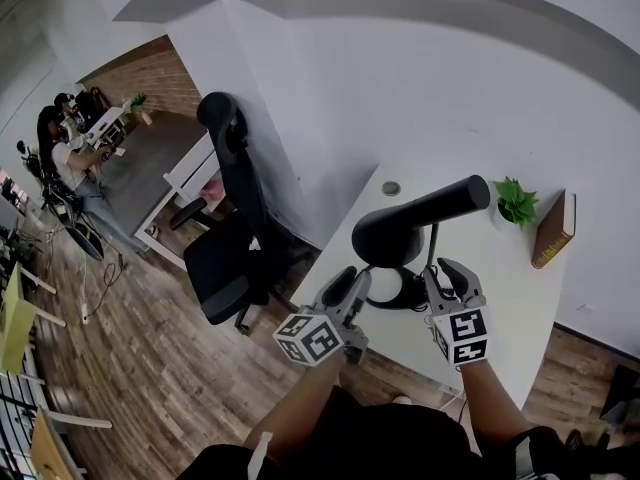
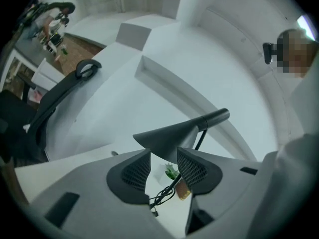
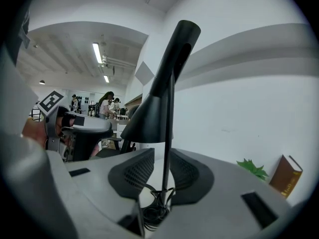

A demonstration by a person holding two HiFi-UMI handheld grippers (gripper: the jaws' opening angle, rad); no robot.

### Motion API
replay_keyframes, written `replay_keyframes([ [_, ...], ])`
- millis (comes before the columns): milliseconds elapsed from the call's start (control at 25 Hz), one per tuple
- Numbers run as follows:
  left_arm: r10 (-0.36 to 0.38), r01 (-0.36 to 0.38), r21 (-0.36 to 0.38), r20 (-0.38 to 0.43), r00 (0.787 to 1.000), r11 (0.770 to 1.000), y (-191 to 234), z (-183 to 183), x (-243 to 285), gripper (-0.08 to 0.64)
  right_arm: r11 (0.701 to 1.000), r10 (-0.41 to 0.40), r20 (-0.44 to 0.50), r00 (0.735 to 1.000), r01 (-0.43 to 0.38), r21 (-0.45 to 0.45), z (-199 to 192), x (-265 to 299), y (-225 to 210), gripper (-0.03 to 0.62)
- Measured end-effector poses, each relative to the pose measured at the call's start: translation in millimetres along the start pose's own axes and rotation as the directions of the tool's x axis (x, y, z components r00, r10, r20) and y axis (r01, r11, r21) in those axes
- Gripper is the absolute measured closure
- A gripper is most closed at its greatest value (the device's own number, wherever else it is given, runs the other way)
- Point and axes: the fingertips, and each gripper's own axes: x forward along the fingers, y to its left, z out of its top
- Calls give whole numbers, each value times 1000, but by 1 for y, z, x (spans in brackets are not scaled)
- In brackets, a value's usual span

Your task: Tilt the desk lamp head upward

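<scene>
White desk [image 1: 510, 278] carries the lamp [image 1: 398, 290] by its near edge, the lamp head [image 1: 392, 234] just beyond the half-open, empty left gripper [image 2: 163, 158]. The right gripper [image 3: 162, 161] is partly open too, the thin stem [image 3: 168, 133] loose between its jaws; pushing the head up unbraced could tip or slide the lamp off.

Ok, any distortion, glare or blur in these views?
Head view: fisheye curves the wall lines, lamp sharp. Left gripper view: black vignette corners, lamp dark against the bright wall. Right gripper view: ceiling lights glare, dark rim all round.
</scene>
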Motion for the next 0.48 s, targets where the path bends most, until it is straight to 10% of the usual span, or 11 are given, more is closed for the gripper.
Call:
replay_keyframes([
  [320,-81,89,-305,38,996,948,13,2,22,336,1000,-2,-1,1000,2,16,1,19,-6,494],
  [480,-145,179,-493,106,984,852,15,4,34,333,1000,-5,-4,1000,5,29,0,26,-9,492],
])
